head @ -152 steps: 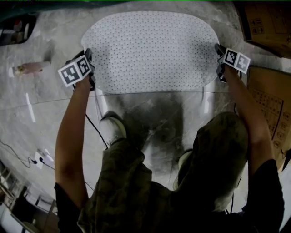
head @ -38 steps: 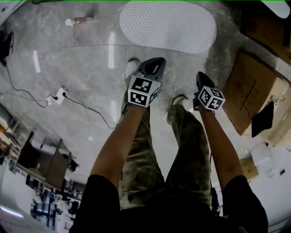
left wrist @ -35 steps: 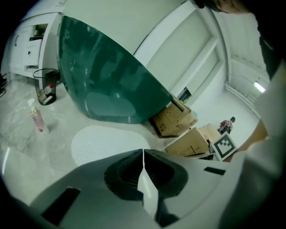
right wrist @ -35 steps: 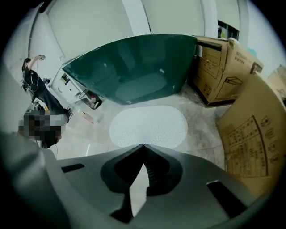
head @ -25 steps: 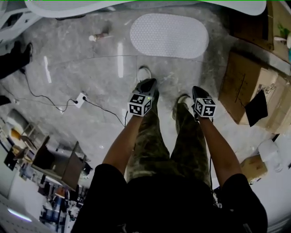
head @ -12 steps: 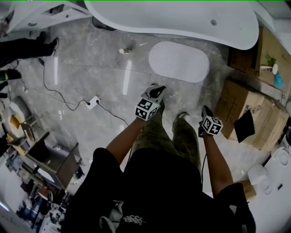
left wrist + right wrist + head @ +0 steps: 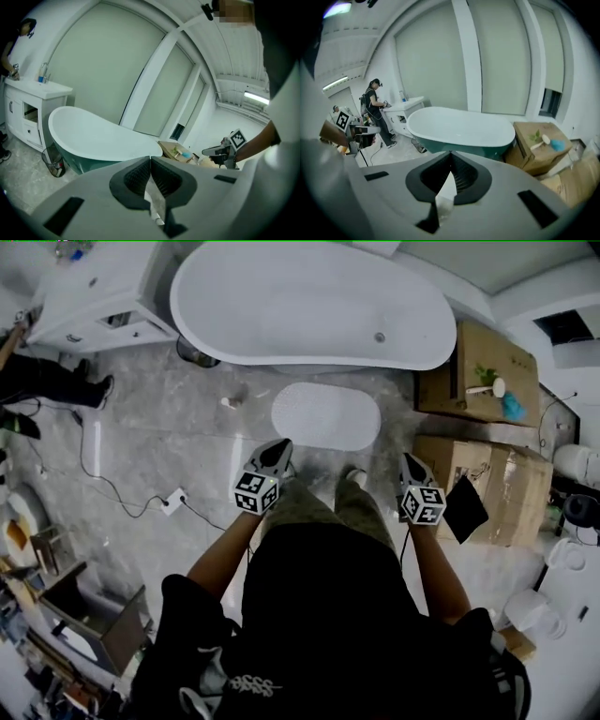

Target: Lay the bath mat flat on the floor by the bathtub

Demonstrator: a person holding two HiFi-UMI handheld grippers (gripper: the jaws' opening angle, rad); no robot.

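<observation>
The white oval bath mat (image 7: 326,416) lies flat on the grey floor, right beside the white bathtub (image 7: 309,306). Both grippers hang well above the floor, apart from the mat. My left gripper (image 7: 280,446) is shut with nothing in it, and my right gripper (image 7: 409,460) is shut and empty too. In the left gripper view the jaws (image 7: 150,159) meet in front of the bathtub (image 7: 93,136). In the right gripper view the closed jaws (image 7: 450,153) point toward the bathtub (image 7: 459,126). The mat is hidden in both gripper views.
Cardboard boxes (image 7: 483,362) (image 7: 492,488) stand right of the tub and mat. A white vanity (image 7: 94,306) is at the upper left, with another person (image 7: 375,112) by it. A power strip with cable (image 7: 173,502) and a small bottle (image 7: 228,402) lie on the floor.
Both grippers have risen far from the floor, still shut. The head view has lifted, so the mat looks smaller and the whole bathtub has come into view.
</observation>
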